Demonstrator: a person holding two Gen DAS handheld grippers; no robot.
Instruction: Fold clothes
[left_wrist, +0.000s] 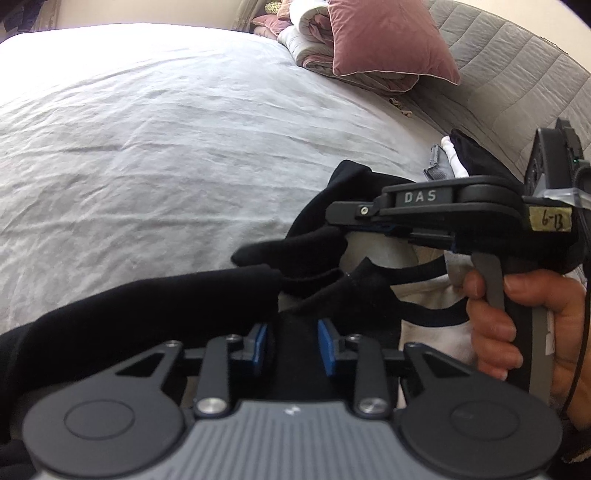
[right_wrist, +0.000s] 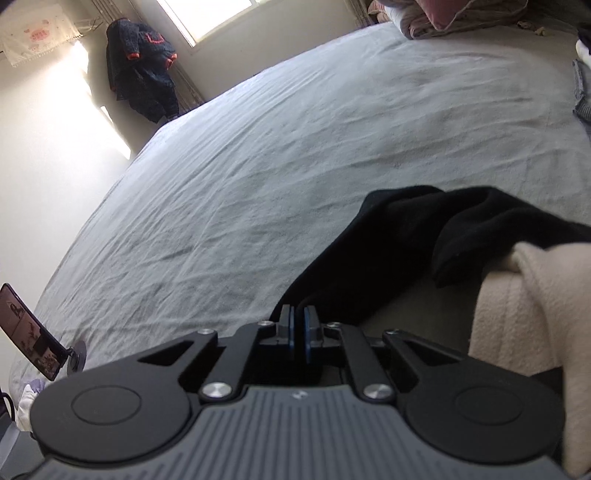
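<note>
Black garment lies bunched at the near edge of the bed, and both tools work at it. Seen from the left wrist camera, the left gripper has its jaws part open, with dark cloth filling the gap between the two blue pads; whether those pads actually press on the cloth cannot be told. One fold of the garment runs away to the left of that gripper, and other folds rise just beyond it.

The right gripper reaches in from the right of the same view, held by a person's hand wrapped around its trigger and handle. Its tip sits against the upper folds of the garment. From its own camera, the right gripper shows jaws drawn together until only a thin slit separates the pads, clenched on the black garment, an edge of which passes into that slit. The cloth spreads from there up and to the right.

A cream garment lies just right of the black one, touching it. At the far side of the bed, a pink pillow leans on folded bedding.
</note>
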